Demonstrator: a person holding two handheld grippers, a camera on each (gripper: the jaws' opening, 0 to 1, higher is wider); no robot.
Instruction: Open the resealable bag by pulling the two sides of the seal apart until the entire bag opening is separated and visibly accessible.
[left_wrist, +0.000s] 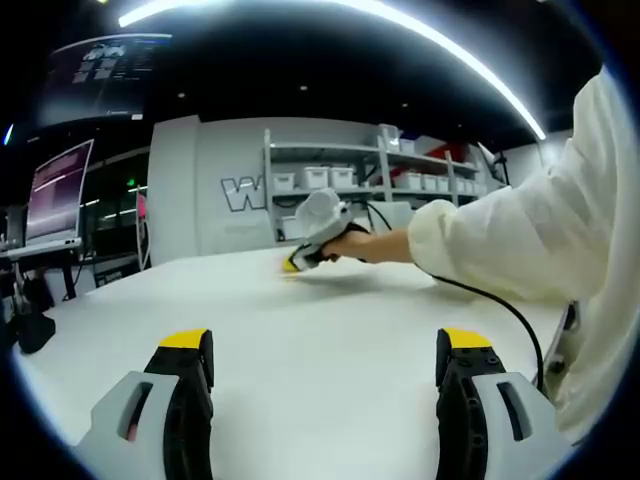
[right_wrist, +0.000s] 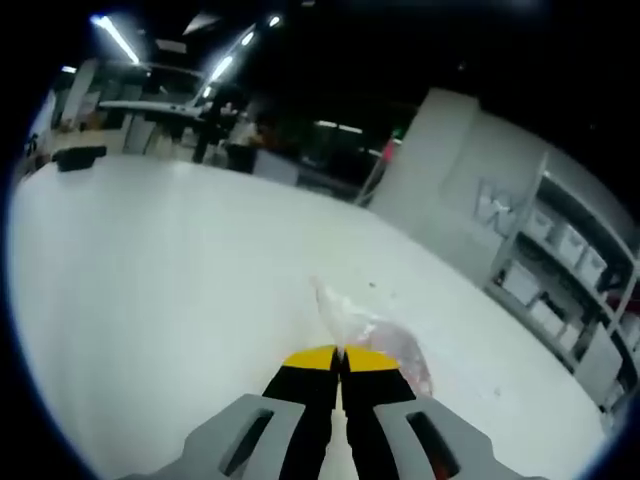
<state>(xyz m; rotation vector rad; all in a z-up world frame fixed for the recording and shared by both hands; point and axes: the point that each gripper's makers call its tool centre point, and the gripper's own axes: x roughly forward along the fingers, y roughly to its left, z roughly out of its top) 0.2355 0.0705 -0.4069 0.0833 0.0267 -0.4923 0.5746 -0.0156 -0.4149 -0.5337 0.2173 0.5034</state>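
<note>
In the left gripper view our left gripper (left_wrist: 326, 360) hovers over the white table (left_wrist: 320, 320) with its jaws spread wide apart and nothing between the yellow-tipped fingers (left_wrist: 186, 342). Farther across the table in that view we see our right gripper (left_wrist: 303, 258), held in a hand (left_wrist: 352, 243) that comes out of a white sleeve (left_wrist: 520, 235), tip down at the table surface; a black cable (left_wrist: 500, 305) trails from it toward the near right edge. In the right gripper view the jaws of that gripper stand pressed together, yellow tips meeting, pinched on the near edge of the resealable bag (right_wrist: 365, 330). The bag is clear, crumpled plastic, lying on the table just ahead of the tips, with something reddish showing through on its right side; we cannot tell whether its seal is parted. Behind the table stand a grey wall and shelves (left_wrist: 370, 175) with white bins. A monitor (left_wrist: 58, 192) sits off to the left.
</note>
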